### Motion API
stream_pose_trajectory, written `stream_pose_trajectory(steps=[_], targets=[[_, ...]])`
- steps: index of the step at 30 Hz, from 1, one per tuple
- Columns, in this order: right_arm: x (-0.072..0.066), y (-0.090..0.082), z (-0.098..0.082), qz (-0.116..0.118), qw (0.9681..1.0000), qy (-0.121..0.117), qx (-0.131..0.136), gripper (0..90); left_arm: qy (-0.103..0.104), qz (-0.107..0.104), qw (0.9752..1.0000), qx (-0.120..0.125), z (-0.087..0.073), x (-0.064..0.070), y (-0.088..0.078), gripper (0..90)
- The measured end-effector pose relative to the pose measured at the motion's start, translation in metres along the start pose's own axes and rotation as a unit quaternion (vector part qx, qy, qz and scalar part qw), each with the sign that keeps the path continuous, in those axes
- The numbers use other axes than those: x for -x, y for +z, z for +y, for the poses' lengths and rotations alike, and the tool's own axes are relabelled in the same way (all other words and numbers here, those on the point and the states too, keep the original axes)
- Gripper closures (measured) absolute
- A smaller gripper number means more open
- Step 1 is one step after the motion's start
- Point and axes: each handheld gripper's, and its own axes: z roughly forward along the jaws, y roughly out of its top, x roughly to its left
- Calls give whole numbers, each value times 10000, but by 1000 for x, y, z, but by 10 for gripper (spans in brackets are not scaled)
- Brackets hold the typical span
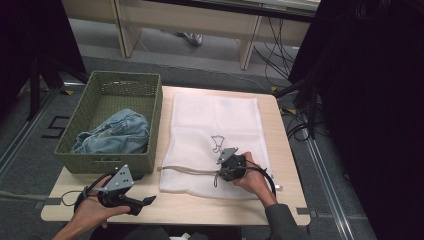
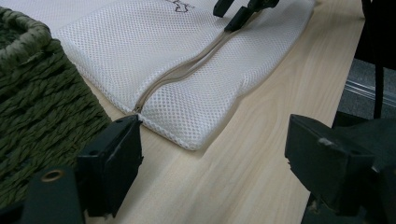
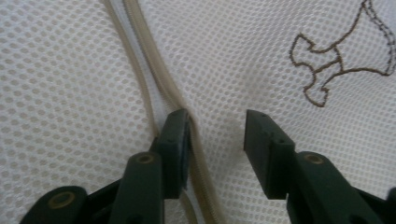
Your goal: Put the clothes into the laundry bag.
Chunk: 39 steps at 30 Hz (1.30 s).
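Observation:
A white mesh laundry bag (image 1: 215, 140) lies flat on the wooden table (image 1: 292, 200). A beige zipper (image 1: 190, 170) runs across its near end. My right gripper (image 1: 220, 176) points down onto the bag at that zipper. In the right gripper view its jaws (image 3: 217, 133) stand apart on the mesh, one fingertip (image 3: 175, 140) against the parted zipper (image 3: 149, 70), nothing pinched between them. My left gripper (image 1: 150, 200) hovers low over the table's near left corner, open and empty (image 2: 212, 158), facing the bag's corner (image 2: 187, 135).
A green woven basket (image 1: 107, 162) at the table's left holds crumpled blue jeans (image 1: 117, 132). Its wall (image 2: 37, 102) stands close beside my left jaw. A brown embroidered figure (image 3: 327, 70) marks the bag. Bare wood runs along the near edge.

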Motion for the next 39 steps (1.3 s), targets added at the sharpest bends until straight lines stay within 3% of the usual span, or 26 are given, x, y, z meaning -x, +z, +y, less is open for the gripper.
stream_pose_trajectory(steps=[1, 2, 3, 5, 7, 8, 9, 10, 12, 14, 17, 21, 22, 25, 26, 27, 30, 33, 34, 36, 37, 38, 39], targets=[[0, 0, 0, 112, 9999, -12, 6, 633, 21, 15, 10000, -5, 0, -1, 0, 182], [1, -1, -3, 220, 9996, 197, 43, 648, 0, -5, 10000, 48, 0, 0, 0, 183], [1, -1, -3, 220, 9996, 197, 43, 648, 67, -22, 10000, 3, 0, -1, 0, 183], [8, 0, -5, 466, 9975, 511, 136, 652, -14, 9, 10000, 12, -1, 1, 1, 182], [9, 1, -6, 522, 9967, 605, 154, 670, 10, 27, 10000, -2, 0, 0, 0, 184], [10, 1, -6, 579, 9961, 649, 118, 688, -51, 24, 10000, 63, 1, 1, 0, 184], [9, 0, -5, 589, 9960, 665, 113, 712, 78, 42, 10000, 11, 1, -2, -1, 184], [8, 0, -4, 589, 9961, 660, 63, 767, 72, 52, 10000, 0, 0, -2, -1, 184], [8, 0, -3, 587, 9967, 554, 70, 822, 5, 89, 10000, 20, 1, -1, -2, 186], [5, 0, -2, 444, 9982, 400, 25, 849, -13, 36, 10000, 72, 1, -2, -2, 188], [4, -2, 2, 346, 9985, 416, -59, 862, 26, 78, 9999, 74, 2, -2, -3, 189], [5, -9, 6, 205, 9990, 387, 32, 864, -4, 96, 9999, 109, 3, -4, -4, 193], [7, -17, 9, 54, 9995, 277, 161, 864, -1, 126, 9999, 118, 3, -4, -4, 193], [8, -25, 13, 13, 9988, 427, 259, 864, -43, 164, 9997, 165, 4, -5, -6, 195], [8, -31, 16, -121, 9981, 481, 379, 864, -25, 223, 9997, 126, 4, -6, -8, 196], [8, -34, 17, -139, 9980, 468, 390, 864, -96, 202, 9995, 212, 5, -6, -8, 196], [9, -42, 21, -191, 9976, 471, 472, 864, -35, 246, 9995, 211, 7, -8, -11, 196], [13, -53, 28, -302, 9968, 439, 591, 864, -62, 379, 9988, 300, 12, -11, -17, 196], [16, -60, 32, -410, 9960, 389, 692, 864, -129, 510, 9980, 361, 17, -14, -23, 198], [17, -64, 34, -410, 9952, 452, 770, 864, -74, 601, 9975, 366, 20, -16, -28, 203], [20, -67, 35, -411, 9951, 324, 834, 864, -90, 719, 9965, 417, 24, -18, -33, 203], [21, -69, 35, -523, 9940, 363, 893, 864, -62, 791, 9957, 476, 29, -22, -39, 203], [21, -72, 36, -467, 9942, 429, 870, 864, -129, 900, 9945, 527, 35, -27, -47, 202]])
